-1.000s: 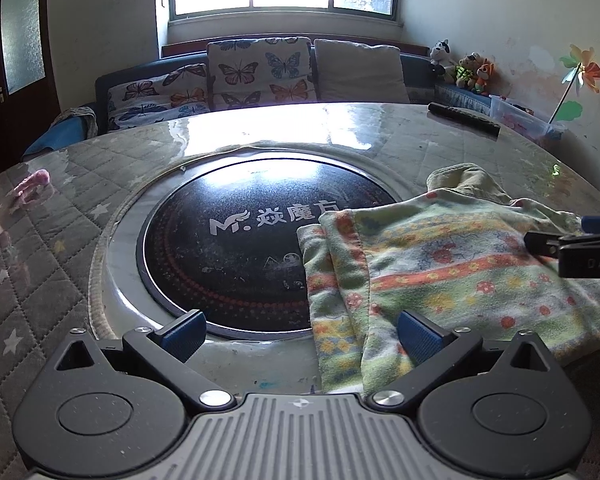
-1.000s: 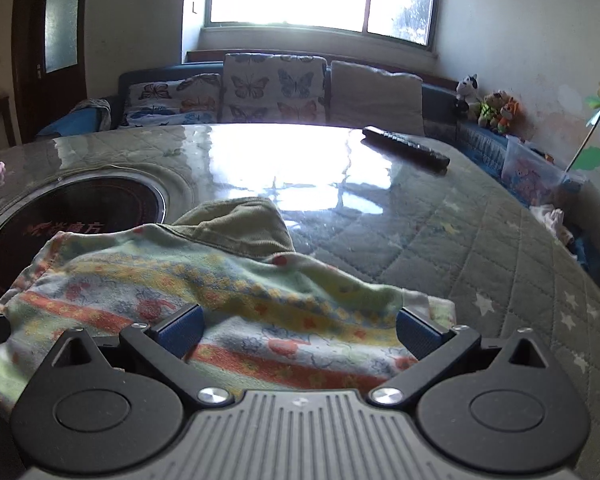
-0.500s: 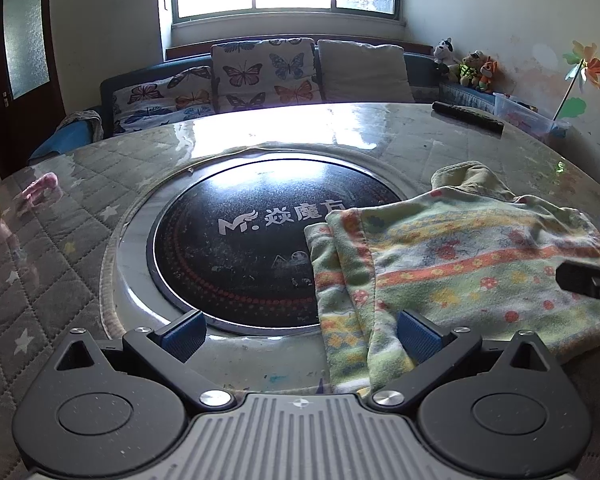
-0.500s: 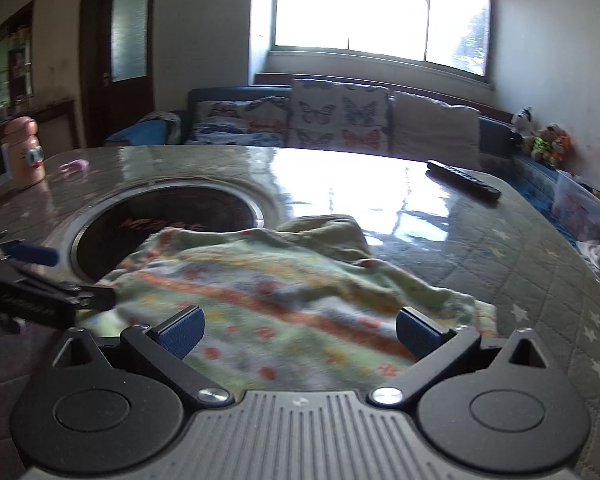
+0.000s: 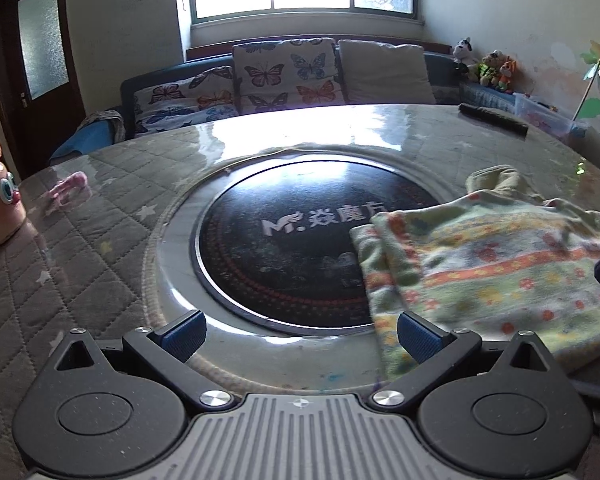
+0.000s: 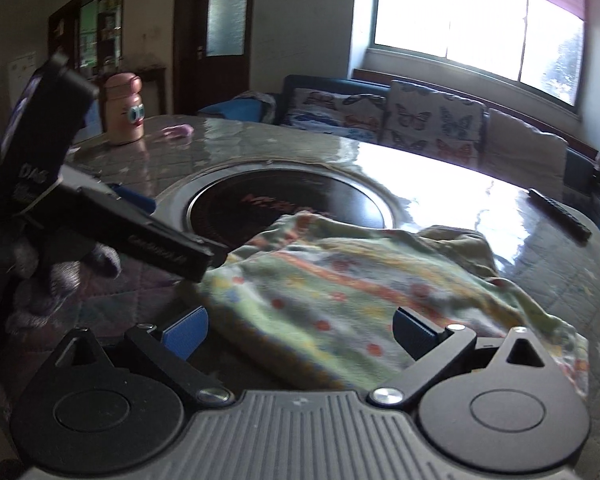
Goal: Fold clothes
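Item: patterned garment (image 5: 496, 264), green ground with orange and flowered bands; lying on the desk (image 5: 100, 248) ahead and to the right of the left tongs (image 5: 300, 334), directly ahead of the right tongs (image 6: 300, 334), near hem running under their tips

Lie: doubled over at least once, a second layer edge showing along the side nearest the left tongs; one end overlapping the dark round hob plate (image 5: 300, 240) set into the desk; plain olive part (image 5: 496, 178) bunched at the far side; surface rumpled, edges not squared

Left tongs: released, jaws wide apart, nothing between them, tip close to the garment's near corner as seen from the right wrist

Right tongs: released, jaws wide apart, cloth lying beyond and below the pads, not pinched

Progress, as judged: partly folded bundle at most; not a neat flat packet; fits either a fold midway or a loosely laid piece awaiting smoothing

Other: pink bottle (image 5: 0, 200) far left of the left tongs; remote (image 5: 494, 118) far right, well apart from the garment
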`<state>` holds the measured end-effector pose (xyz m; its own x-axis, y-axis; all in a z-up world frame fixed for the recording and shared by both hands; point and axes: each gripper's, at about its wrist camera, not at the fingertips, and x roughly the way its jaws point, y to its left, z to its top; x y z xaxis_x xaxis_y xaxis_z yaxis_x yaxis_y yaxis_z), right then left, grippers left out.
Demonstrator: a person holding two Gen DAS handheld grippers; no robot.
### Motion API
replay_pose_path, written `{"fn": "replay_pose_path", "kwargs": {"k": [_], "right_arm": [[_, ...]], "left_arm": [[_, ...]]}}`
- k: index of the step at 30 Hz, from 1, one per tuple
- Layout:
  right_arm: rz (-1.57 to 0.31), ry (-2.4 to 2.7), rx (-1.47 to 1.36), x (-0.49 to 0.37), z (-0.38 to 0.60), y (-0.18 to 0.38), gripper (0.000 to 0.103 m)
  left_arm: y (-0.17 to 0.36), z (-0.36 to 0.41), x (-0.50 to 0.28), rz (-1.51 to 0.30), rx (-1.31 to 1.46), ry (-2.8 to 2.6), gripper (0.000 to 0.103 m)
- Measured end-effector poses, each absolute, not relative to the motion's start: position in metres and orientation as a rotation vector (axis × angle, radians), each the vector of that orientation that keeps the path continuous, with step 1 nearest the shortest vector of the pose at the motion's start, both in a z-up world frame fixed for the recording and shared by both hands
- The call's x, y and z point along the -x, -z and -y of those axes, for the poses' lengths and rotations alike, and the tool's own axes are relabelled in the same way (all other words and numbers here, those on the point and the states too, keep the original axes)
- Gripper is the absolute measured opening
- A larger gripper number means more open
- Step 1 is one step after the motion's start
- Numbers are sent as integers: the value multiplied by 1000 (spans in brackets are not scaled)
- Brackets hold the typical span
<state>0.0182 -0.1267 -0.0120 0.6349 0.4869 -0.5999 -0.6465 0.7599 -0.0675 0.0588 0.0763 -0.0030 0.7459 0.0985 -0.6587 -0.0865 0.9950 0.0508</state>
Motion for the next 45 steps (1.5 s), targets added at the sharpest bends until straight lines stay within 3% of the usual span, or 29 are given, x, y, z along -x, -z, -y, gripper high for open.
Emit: {"fn": "replay_pose_path", "kwargs": {"k": [5, 11, 17, 22, 34, 40, 42, 45], "right_arm": [[-602, -726, 347, -14, 106, 17, 95], [-606, -768, 390, -14, 86, 21, 79], [-591, -794, 454, -6, 71, 25, 54], [-585, -790, 429, -8, 74, 22, 15], [-543, -810, 215, -5, 113, -12, 7], [-532, -821, 172, -3, 130, -19, 6], [-533, -827, 170, -4, 134, -19, 6], [-541, -832, 164, -6, 139, -19, 6]], "left_arm": [[-2, -90, -59, -714, 1, -130, 103], [-15, -101, -64, -708, 82, -113, 103], [-13, -95, -69, -742, 133, -56, 103], [-11, -93, -73, -776, 213, -8, 103], [-6, -85, -96, -863, 486, 114, 98], [2, -74, -102, -871, 545, 143, 69], [3, -74, -102, -867, 561, 136, 47], [6, -75, -101, -869, 571, 136, 24]]}}
